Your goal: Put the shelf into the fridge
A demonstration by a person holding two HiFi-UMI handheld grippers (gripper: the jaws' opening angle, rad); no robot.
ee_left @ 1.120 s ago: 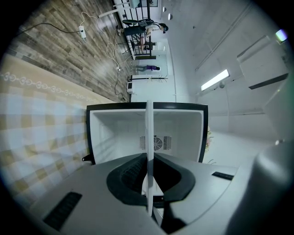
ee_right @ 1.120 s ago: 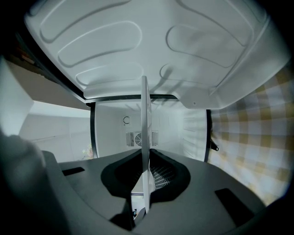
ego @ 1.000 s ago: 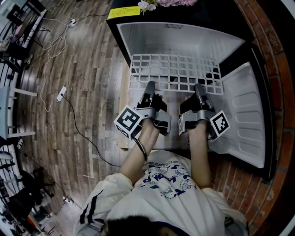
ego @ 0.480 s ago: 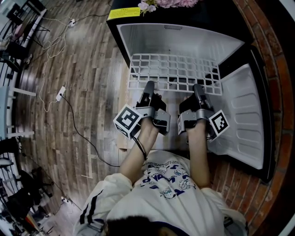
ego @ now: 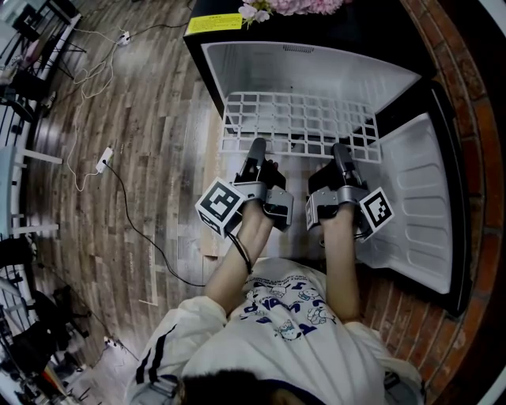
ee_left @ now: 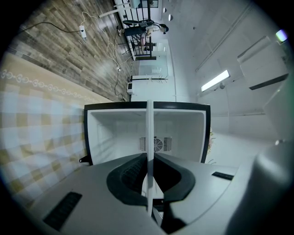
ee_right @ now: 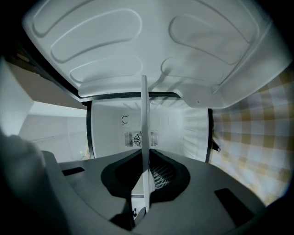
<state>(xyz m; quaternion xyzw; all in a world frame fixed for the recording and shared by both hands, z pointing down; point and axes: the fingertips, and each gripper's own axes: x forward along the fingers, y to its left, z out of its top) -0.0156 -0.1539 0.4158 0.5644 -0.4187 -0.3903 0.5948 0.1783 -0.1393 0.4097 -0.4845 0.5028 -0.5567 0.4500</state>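
1. Head view: a person in a white printed shirt point(ego: 285, 316) is facing an open black fridge point(ego: 316, 67) with a white inside. The fridge door point(ego: 419, 198) is swinging open to the right.
2. A white wire-grid shelf point(ego: 300, 119) is lying flat in the fridge opening. Its far part is reaching inside the cavity and its near edge is sticking out toward the person.
3. The left tongs point(ego: 257, 149) are gripping the near edge of the shelf toward its left. The right tongs point(ego: 341, 152) are gripping the same edge toward its right. The two are sitting side by side, well apart.
4. Pink and white flowers point(ego: 277, 6) are resting on top of the fridge. A wooden floor point(ego: 134, 142) is spreading out to the left, with a dark cable point(ego: 130, 221) trailing over it.
5. Left gripper view: the left tongs point(ee_left: 148, 172) are closing on the shelf point(ee_left: 149, 133), which is showing edge-on as a thin white bar between the jaws. Beyond it, the fridge point(ee_left: 115, 128) is standing open, with a round fan vent point(ee_left: 156, 144) on its far wall. A checked yellow and white surface point(ee_left: 36, 124) is filling the left side.
6. Right gripper view: the right tongs point(ee_right: 145, 176) are clamping the shelf point(ee_right: 144, 114), again edge-on between the jaws. The fridge door point(ee_right: 151, 50) is filling the top of the view, and the vent point(ee_right: 134, 138) is showing on the far wall of the fridge point(ee_right: 174, 128).
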